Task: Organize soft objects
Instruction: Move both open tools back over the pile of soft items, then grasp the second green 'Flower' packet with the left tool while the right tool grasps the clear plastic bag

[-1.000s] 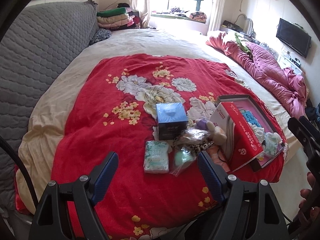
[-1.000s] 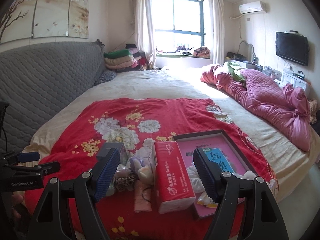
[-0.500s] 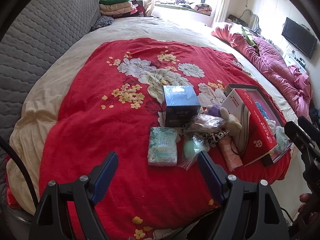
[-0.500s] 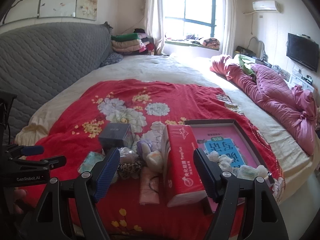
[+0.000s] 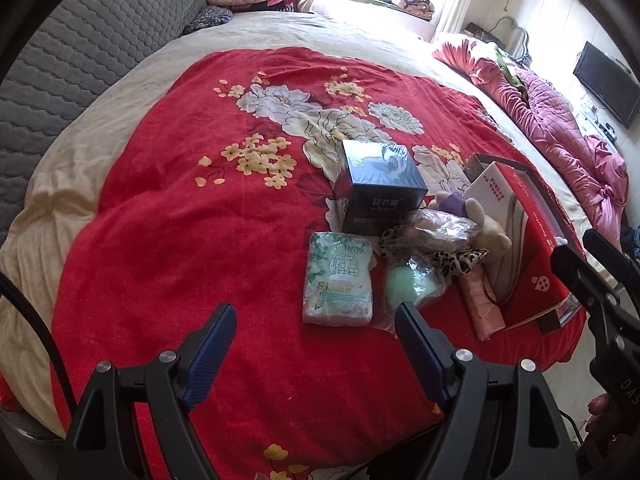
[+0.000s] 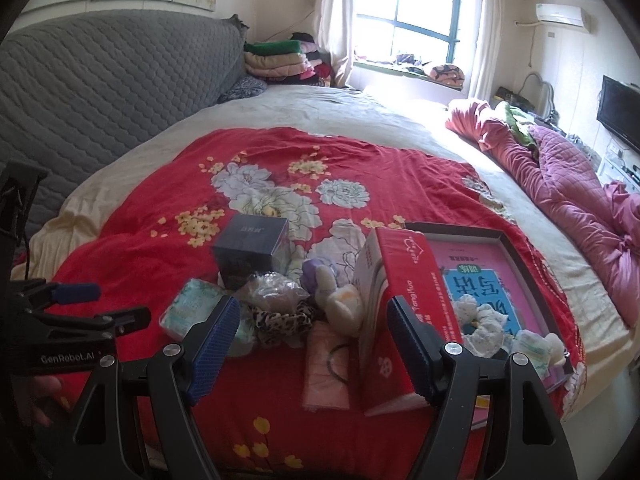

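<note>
Daylight from the window (image 6: 404, 20) blows out the far bed; fisheye bends and darkens the edges

Home bedroom: bed (image 6: 360, 120), quilted headboard (image 6: 100, 80), wall TV (image 6: 620, 112)

We see our left tongs (image 5: 316, 338) as black A-shaped frames, each arm carrying a ribbed blue pad and a round silver screw. A black cable (image 5: 36, 320) curves past on their left side. Our right tongs (image 6: 312, 330) have the same build: black arms, blue ribbed pads, silver screws. In the right wrist view the left tool's black body bears white "GenRobot.AI" lettering (image 6: 67, 358).
</note>
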The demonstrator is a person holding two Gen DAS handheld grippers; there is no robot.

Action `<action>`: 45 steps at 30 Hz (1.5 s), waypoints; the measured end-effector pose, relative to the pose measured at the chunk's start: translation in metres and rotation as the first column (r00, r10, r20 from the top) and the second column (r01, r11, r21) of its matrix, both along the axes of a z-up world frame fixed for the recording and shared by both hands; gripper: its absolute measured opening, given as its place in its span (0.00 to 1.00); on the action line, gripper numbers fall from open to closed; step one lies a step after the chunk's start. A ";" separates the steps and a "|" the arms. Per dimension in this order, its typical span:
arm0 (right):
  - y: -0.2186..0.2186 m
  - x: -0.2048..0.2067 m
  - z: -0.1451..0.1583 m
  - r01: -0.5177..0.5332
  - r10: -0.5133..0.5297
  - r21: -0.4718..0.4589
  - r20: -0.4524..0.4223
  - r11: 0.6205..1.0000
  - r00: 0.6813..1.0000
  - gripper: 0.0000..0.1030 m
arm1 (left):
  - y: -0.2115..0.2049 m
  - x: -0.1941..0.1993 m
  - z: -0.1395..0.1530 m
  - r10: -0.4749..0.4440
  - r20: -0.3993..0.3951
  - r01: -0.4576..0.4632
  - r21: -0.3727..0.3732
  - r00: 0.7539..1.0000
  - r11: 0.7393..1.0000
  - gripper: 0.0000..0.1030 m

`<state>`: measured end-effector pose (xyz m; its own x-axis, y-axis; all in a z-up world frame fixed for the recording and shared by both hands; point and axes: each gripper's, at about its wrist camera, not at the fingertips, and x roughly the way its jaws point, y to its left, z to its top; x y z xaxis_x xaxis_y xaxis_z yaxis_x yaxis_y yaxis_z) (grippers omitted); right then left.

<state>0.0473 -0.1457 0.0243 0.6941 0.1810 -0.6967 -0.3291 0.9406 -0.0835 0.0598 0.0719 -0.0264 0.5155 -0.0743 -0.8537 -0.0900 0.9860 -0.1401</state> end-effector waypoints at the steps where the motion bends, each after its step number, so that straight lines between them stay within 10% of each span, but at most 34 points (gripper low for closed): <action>1: 0.002 0.003 -0.002 -0.004 0.004 0.004 -0.004 1.000 1.000 0.75 | -0.001 0.002 -0.002 0.000 -0.003 0.000 0.000 1.000 1.000 0.78; 45: 0.062 0.105 -0.096 -0.208 0.168 -0.099 -0.313 0.973 0.935 0.66 | 0.009 0.054 -0.072 -0.032 -0.068 0.023 -0.129 0.997 0.991 0.78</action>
<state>0.1527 -0.0833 -0.0716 0.4108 0.1831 -0.8932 -0.5271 0.8470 -0.0688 0.1140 0.0809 -0.0984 0.4513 -0.1989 -0.8699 -0.0767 0.9626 -0.2599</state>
